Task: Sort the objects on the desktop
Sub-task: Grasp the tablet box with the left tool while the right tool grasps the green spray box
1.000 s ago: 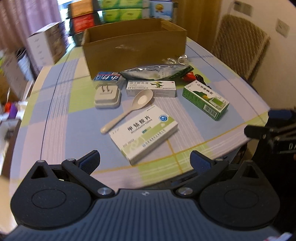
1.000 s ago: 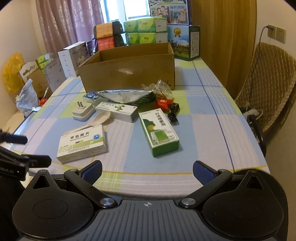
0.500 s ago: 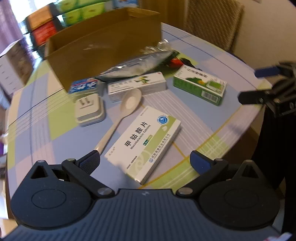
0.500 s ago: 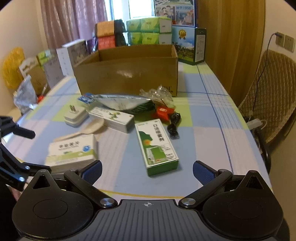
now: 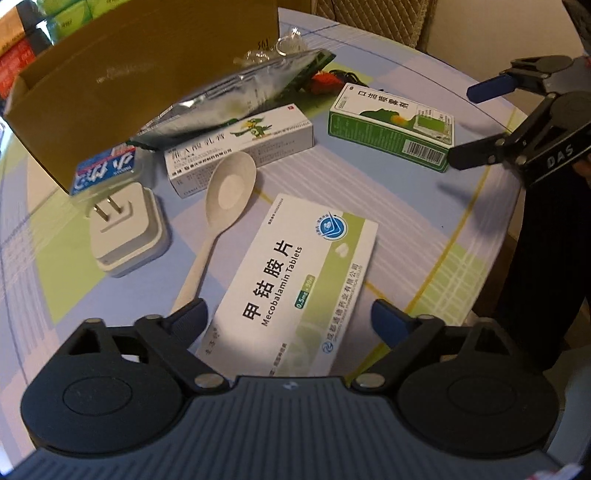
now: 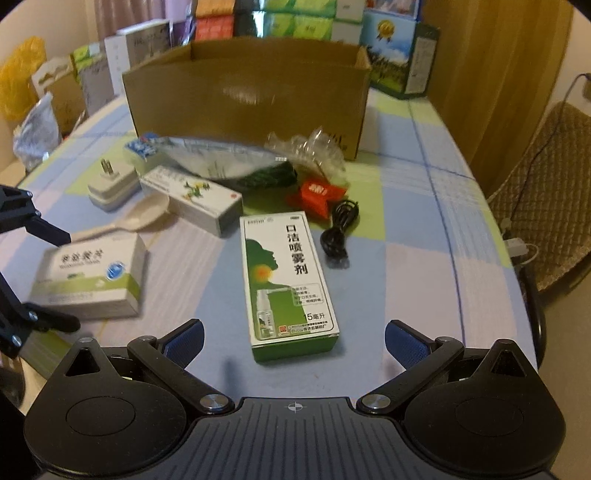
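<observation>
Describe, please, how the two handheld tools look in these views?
Both match: a black ribbed body, two round black hubs, silver pivot screws, and black linkage arms ending in blue fingertip pads. The left tool and right tool look identical. Seen from the left camera, the right tool's side bears white "DAS" lettering.

Wicker chair [image 6: 557, 206]: seen far right of the claw, beside the table. Stacked tissue packs [image 6: 295, 22]: seen far ahead, past the carton. Yellow bag [image 6: 18, 77]: seen far left.
</observation>
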`<state>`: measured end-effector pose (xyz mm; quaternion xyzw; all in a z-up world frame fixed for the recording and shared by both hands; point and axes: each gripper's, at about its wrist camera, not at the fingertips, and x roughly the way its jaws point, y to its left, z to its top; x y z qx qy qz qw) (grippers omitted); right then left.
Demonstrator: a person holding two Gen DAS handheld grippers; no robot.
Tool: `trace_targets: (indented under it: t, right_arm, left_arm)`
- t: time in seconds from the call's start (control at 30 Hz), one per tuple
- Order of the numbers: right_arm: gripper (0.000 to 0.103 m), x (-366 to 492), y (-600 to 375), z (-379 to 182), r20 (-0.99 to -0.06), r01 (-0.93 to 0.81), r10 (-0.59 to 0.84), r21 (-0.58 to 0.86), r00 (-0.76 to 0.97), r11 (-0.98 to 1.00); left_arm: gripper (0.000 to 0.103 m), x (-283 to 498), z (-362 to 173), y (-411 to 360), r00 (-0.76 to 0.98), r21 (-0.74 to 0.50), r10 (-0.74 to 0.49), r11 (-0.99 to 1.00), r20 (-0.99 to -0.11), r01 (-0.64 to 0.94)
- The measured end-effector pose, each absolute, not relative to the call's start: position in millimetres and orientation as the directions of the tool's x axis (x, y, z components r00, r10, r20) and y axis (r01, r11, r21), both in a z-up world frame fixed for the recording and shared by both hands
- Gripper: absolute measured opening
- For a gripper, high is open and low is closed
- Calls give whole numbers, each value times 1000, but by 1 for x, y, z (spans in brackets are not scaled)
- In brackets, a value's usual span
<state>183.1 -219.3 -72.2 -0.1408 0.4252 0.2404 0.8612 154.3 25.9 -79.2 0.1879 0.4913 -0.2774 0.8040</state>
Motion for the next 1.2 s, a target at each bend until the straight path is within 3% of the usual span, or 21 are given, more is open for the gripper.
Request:
trace_targets:
  t: [0.1,0.4,0.5,0.53,0.77,0.83,0.87,1.07,1.2]
  right_arm:
    - [101,192,-215,-79,-810,-548,290,-47,511,835]
    - [99,208,-205,-90,-825,-563,270,-69,497,824]
    - [57,207,-203,-92,-842,-562,268,-50,468,826]
    - [53,204,-203,-91,-841,-559,265,-51,471,828]
    - [57,174,-205,-88,-834,-569,308,-9,458,822]
    - [74,172,-205,-89,-823,-553,305,-14,480,833]
    - [75,171,-204,-89,-819,-548,304,-14,486,837]
    - [75,180,-198,-90,-804,-551,309,-28,508,834]
    - [74,188,-197,-93,-800,-540,312,-18,513,842]
  left_arm:
    - [86,159,-83,28,354,7,-248,810,-902,587]
    - [71,155,-81,28,406,-139,-225,964,-886,228]
    - [73,147,-81,20,431,-160,-227,969,-873,187]
    - [77,144,-81,17,436,-167,-234,968,-869,186]
    - [80,132,-85,6,473,-69,-196,959,-859,274]
    - [80,134,-86,9,478,-73,-189,965,-858,251]
    - [80,136,-86,11,483,-80,-190,968,-855,238]
    - [76,141,-88,4,506,-60,-175,970,-844,235]
    - [68,143,-89,-3,519,-34,-160,969,-839,244]
